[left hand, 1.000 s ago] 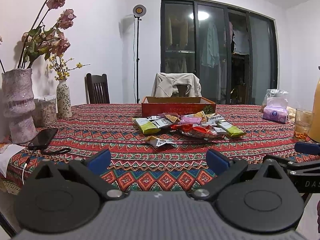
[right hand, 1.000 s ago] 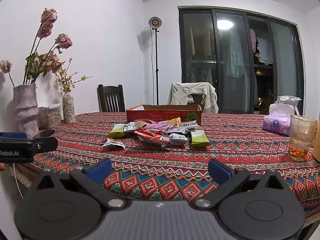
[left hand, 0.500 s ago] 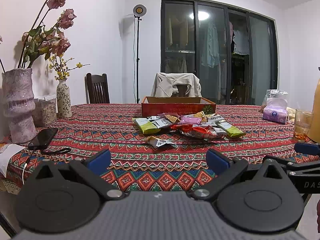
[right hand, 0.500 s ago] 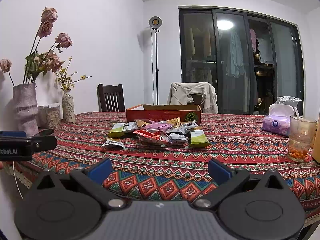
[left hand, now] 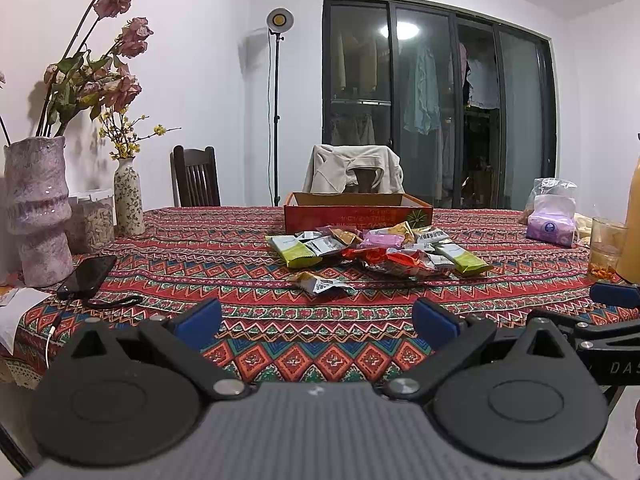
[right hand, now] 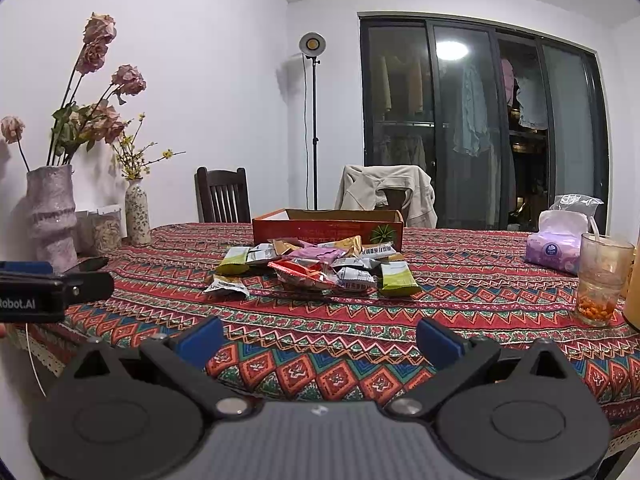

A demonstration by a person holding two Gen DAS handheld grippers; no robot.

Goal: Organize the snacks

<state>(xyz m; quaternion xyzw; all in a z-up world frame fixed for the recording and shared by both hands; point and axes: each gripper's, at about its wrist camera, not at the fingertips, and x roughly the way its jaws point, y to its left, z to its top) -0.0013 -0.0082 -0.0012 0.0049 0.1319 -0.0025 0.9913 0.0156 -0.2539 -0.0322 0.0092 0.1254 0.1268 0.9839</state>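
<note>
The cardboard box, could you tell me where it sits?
In both views the cardboard box sits mid-table, directly behind the snack pile, before the jacket-draped chair.

The right wrist view shows white lettering "Robot.AI" on the black body of the left gripper (right hand: pixel 56 286) at the left edge, its start cut off by the frame. In the left wrist view, the right gripper (left hand: pixel 614 330) at the right edge carries pale letters "DAS", running out of the frame. Print on the snack packets (left hand: pixel 376 250) and the red cardboard box (left hand: pixel 356 216) on the bench is too small to read.
</note>
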